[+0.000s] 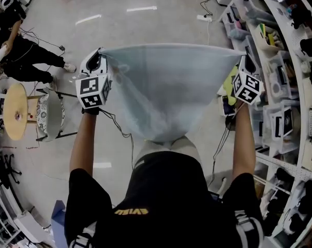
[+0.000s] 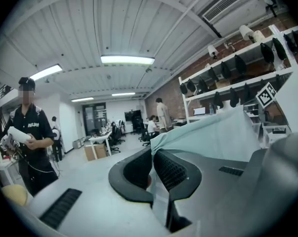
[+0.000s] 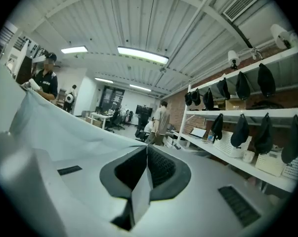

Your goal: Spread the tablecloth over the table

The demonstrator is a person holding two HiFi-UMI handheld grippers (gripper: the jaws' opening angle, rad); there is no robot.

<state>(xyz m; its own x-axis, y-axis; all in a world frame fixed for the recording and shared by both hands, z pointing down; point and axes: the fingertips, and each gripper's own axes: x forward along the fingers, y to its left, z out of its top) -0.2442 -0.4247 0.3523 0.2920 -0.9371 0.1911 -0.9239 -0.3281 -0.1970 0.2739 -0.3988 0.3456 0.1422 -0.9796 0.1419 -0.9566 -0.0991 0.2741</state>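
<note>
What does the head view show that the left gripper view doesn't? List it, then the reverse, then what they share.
Only the head view: the whole tablecloth hanging stretched between the left tool and the right tool, the person's arms, and a round wooden table.
Only the left gripper view: the ceiling light, the brick wall, and a close look at the jaws shut on the cloth's corner.
Both: the tablecloth, the left tool and the right tool's marker cube.

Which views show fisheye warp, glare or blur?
Head view: strong fisheye, shelves curve along the right edge, tablecloth sharp. Left gripper view: dark vignetted corners, ceiling light blown out. Right gripper view: same vignette, near tablecloth soft.
</note>
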